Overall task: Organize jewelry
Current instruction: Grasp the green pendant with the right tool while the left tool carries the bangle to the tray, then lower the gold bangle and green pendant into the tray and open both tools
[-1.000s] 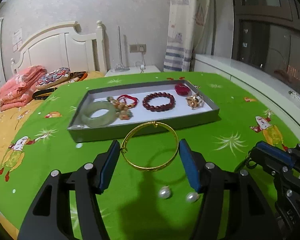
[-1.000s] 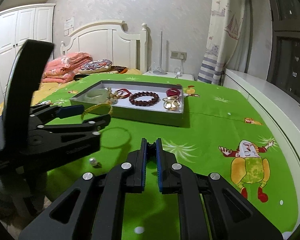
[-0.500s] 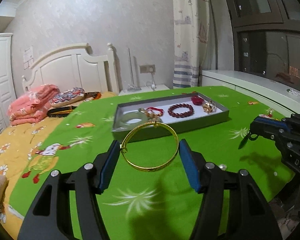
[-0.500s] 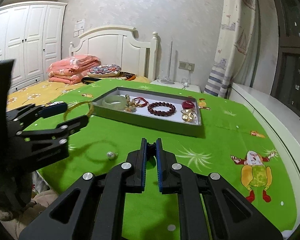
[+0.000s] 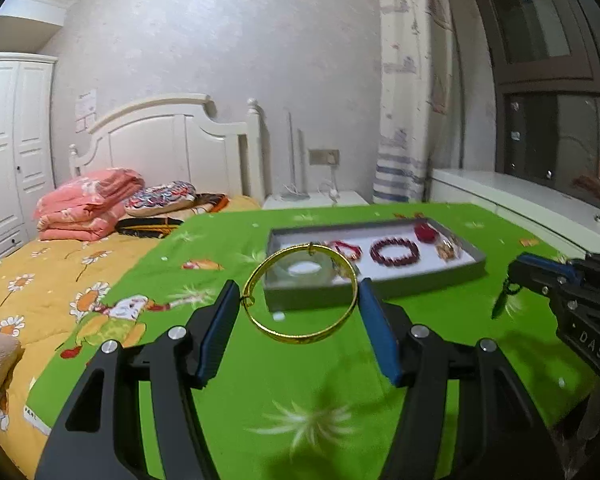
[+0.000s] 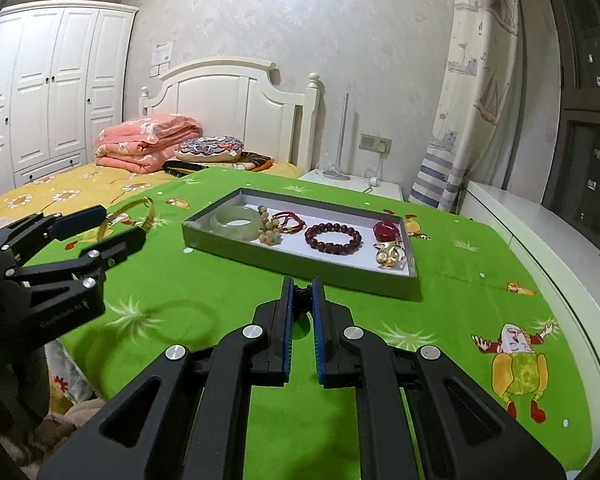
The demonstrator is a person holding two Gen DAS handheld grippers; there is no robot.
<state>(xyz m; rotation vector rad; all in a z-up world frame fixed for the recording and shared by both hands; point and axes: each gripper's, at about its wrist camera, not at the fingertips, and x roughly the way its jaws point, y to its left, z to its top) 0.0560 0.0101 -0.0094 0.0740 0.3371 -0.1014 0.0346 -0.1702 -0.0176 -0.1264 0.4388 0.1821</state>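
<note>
Now my left gripper (image 5: 300, 314) clamps the gold bangle (image 5: 300, 292) flat, tray (image 5: 380, 284) just beyond toward upper right, right gripper (image 6: 302, 312) shut.

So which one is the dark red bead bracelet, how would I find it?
Look at the grey tray on the green bedspread. Inside it, about the middle, lies the bead bracelet, between the red cord bracelet and the gold trinket. It is the only ring made of round, dark red beads; the pale green bangle is smooth.
</note>
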